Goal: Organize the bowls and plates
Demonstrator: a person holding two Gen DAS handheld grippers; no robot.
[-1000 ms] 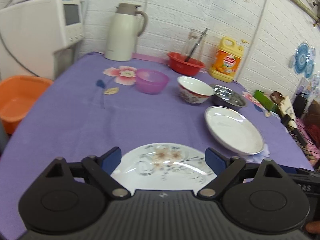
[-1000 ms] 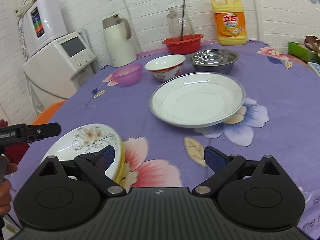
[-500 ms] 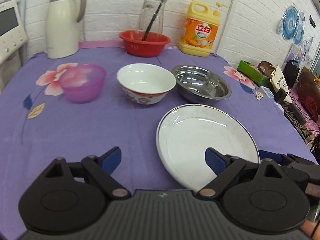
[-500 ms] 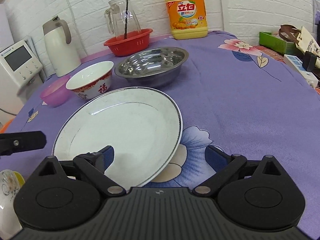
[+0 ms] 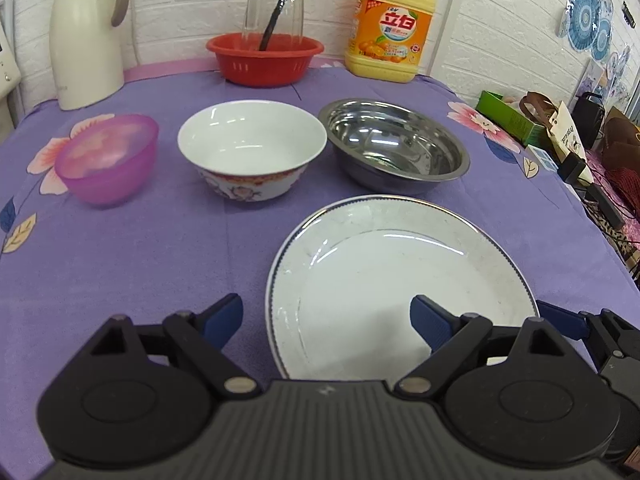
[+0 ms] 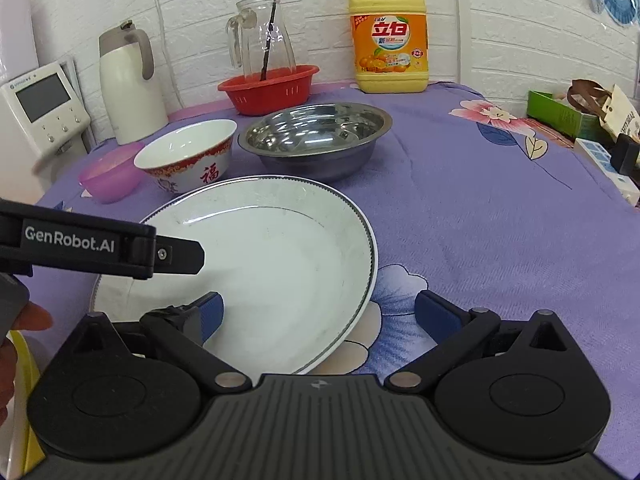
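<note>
A large white plate (image 5: pixel 396 280) (image 6: pixel 264 268) lies on the purple cloth right in front of both grippers. Behind it stand a steel bowl (image 5: pixel 394 146) (image 6: pixel 316 136), a white china bowl with red trim (image 5: pixel 252 148) (image 6: pixel 188 156) and a small pink plastic bowl (image 5: pixel 106 158) (image 6: pixel 110 178). My left gripper (image 5: pixel 326 320) is open and empty over the plate's near left rim. My right gripper (image 6: pixel 320 316) is open and empty over the plate's near right rim. The left gripper's side (image 6: pixel 100 244) shows at the left of the right wrist view.
At the back stand a red basket (image 5: pixel 264 58) with a glass jug (image 6: pixel 260 44), a yellow detergent bottle (image 5: pixel 390 28) and a white thermos (image 5: pixel 86 36). A white appliance (image 6: pixel 40 112) is at the far left. Boxes and clutter (image 5: pixel 560 136) line the right table edge.
Both grippers swung right from the flowered plate and closed in on the large white plate. Both stayed open and empty.
</note>
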